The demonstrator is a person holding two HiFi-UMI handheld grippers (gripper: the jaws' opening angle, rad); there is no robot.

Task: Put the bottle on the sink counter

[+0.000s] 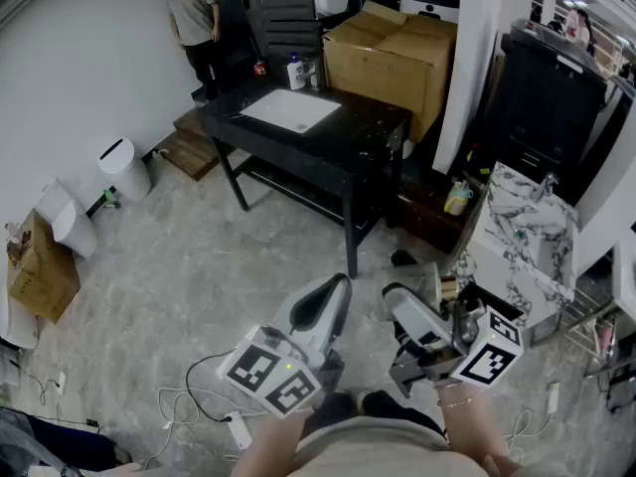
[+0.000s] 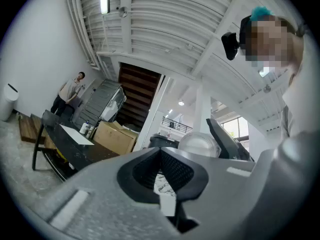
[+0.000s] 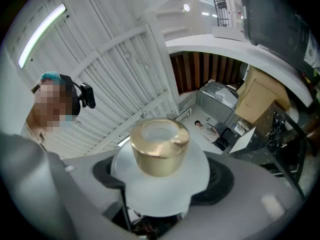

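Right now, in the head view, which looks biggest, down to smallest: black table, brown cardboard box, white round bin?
1. black table
2. brown cardboard box, farther back, so its true size is unsure
3. white round bin

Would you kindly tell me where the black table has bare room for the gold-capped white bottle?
Black table: bare on the right, between the white rectangle and the brown cardboard box; also the strip along the near edge. Crowded at the far edge, by small bottles.

White bottle [image 3: 160, 186], gold cap [image 3: 159, 149], black table [image 1: 363, 137].
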